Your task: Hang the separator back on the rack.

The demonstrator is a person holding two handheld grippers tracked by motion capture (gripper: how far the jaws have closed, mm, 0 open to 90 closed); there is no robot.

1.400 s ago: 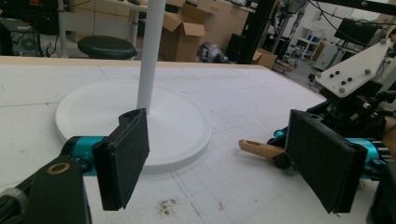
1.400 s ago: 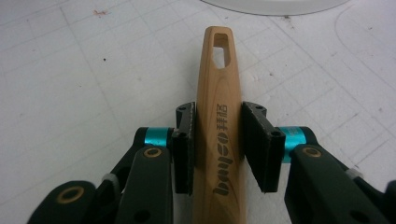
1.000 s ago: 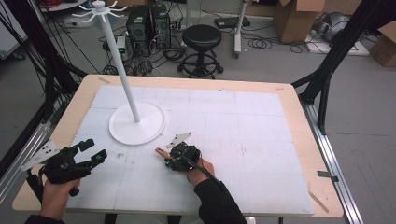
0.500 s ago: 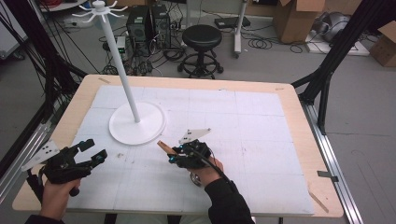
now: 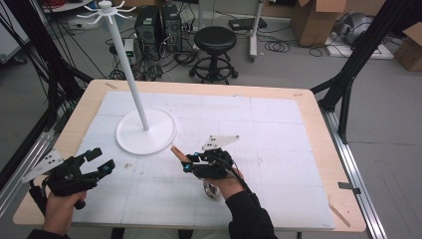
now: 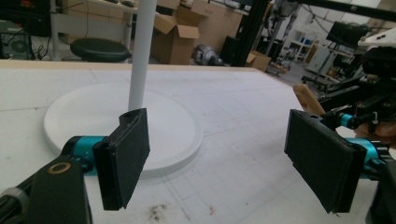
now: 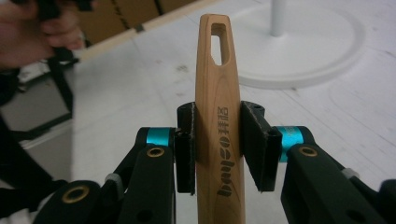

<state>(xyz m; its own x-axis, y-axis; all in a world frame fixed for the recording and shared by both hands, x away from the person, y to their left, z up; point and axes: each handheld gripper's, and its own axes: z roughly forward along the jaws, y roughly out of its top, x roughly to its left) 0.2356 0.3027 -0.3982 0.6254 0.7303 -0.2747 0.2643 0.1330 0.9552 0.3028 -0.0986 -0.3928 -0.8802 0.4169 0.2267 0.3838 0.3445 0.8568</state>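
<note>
High view: pale wooden table (image 5: 318,149) covered by a white gridded mat (image 5: 278,149). Toward the far left of the mat, a white stand with round flat base (image 5: 146,130), thin upright pole and hooked arms at the top. Near the front left corner, black left gripper (image 5: 97,163) held in a hand (image 5: 62,211), jaws spread wide apart with nothing between them, pointed toward the middle of the table. Near the front centre, black right gripper (image 5: 186,163) held in a dark-sleeved hand (image 5: 226,181), grey three-cornered plate on top, clamped on a light wooden utensil handle (image 5: 178,153) whose free end points toward the stand's base, close to its rim but apart from it. Just under the right hand, a shiny metal part (image 5: 212,190), likely the utensil's other end; hard to tell. Beyond the table, a black round stool (image 5: 215,39), cardboard boxes (image 5: 316,20) and cables on a grey floor.

Left gripper view: two flat black pads (image 6: 122,156) standing well apart, bare mat between them. Straight ahead, the white stand's base and pole. At the right edge, the right gripper (image 6: 359,119) with the tip of the wooden handle (image 6: 307,97) showing.

Right gripper view: both black pads (image 7: 256,142) pressed against the sides of the wooden handle (image 7: 219,107), held upright in the frame, printed lettering along it and a slotted hanging hole near its tip. Ahead at upper right, the stand's round base (image 7: 317,51). At upper left, the other hand (image 7: 39,30).
</note>
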